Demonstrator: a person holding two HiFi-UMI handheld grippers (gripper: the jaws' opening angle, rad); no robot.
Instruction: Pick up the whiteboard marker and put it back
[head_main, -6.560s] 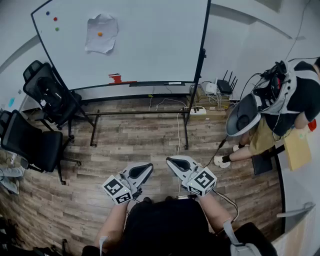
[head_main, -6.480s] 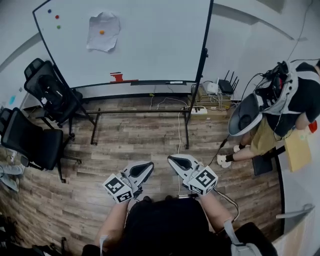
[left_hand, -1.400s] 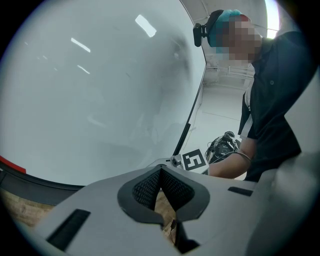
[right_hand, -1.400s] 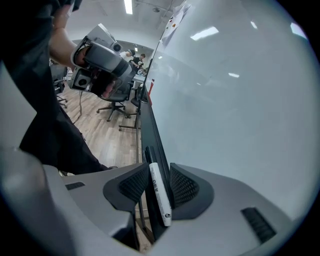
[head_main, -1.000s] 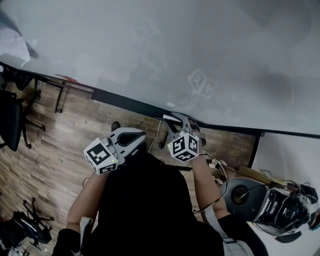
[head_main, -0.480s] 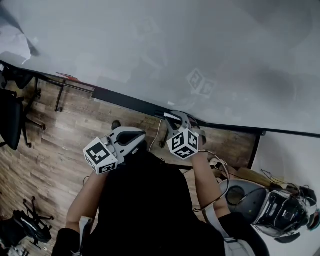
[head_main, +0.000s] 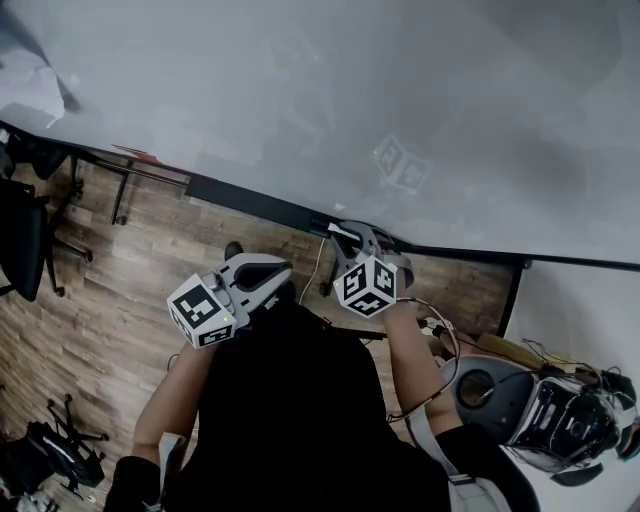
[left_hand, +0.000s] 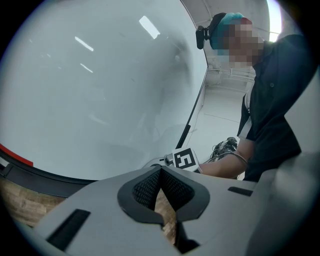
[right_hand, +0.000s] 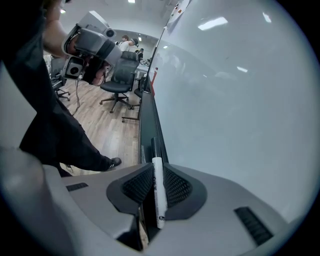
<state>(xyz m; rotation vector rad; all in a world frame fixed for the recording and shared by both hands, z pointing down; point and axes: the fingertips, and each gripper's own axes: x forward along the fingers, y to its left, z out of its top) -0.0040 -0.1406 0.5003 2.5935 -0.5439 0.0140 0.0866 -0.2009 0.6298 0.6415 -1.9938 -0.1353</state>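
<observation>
The right claw (right_hand: 153, 169) has just been closing and now clenches the whiteboard marker (right_hand: 158, 197). The marker lies along the black tray (right_hand: 146, 125) of the whiteboard (right_hand: 225, 100), its dark cap toward 12 o'clock in the right gripper view. The left claw (left_hand: 160, 171) is clenched on nothing. In the head view it is at 8 o'clock of the right one, above the wooden floor (head_main: 110, 290).

the left gripper (left_hand: 160, 172), bottom centre, has its jaw tips together on nothing, with a whiteboard (left_hand: 100, 90) filling the upper left, a marker cube (left_hand: 185, 160) just above the jaws and a person (left_hand: 272, 115) at right.
</observation>
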